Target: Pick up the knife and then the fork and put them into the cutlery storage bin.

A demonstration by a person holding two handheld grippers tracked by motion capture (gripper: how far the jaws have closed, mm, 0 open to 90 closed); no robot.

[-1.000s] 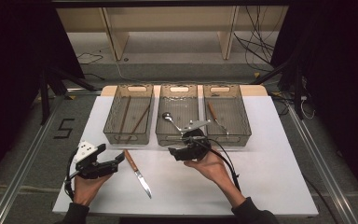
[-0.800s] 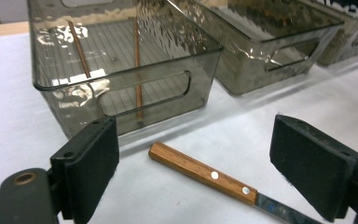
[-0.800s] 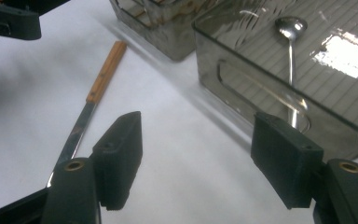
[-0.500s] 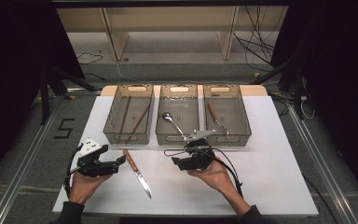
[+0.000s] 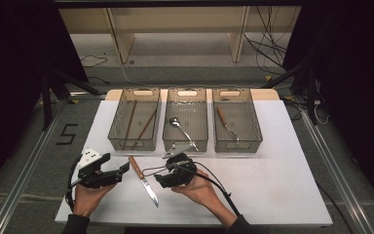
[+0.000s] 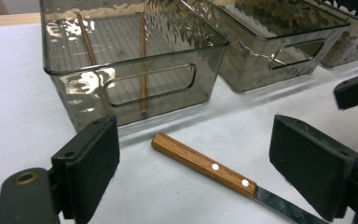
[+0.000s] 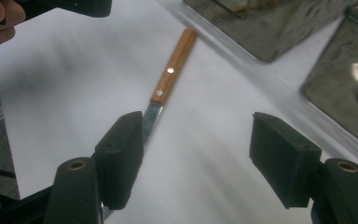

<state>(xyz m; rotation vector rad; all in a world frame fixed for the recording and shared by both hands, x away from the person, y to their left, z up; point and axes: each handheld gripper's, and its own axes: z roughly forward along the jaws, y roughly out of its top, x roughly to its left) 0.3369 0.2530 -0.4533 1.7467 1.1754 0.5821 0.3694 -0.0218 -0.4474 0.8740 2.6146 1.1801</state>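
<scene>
The knife (image 5: 143, 179) lies flat on the white table (image 5: 272, 175), between the two grippers and just in front of the left and middle of three smoky clear bins. Its long axis runs on a slant: in the high view the wooden handle (image 5: 136, 167) points away from the person and a little to the left, toward the left bin (image 5: 118, 127), while the steel blade (image 5: 151, 192) points back toward the person and slightly right. Two pale rivets show on the handle in both gripper views.

The left gripper (image 5: 124, 167) sits just left of the knife, its jaws released and spread wide with nothing between them; in the left gripper view the handle lies on the table beyond them. The right gripper (image 5: 148, 171) is just right of the knife, aimed at it, jaws likewise released; in the right gripper view the blade passes behind one pad, not clamped.

The left bin holds chopsticks (image 5: 146, 124), the middle bin (image 5: 169, 127) a spoon (image 5: 180, 127).
</scene>
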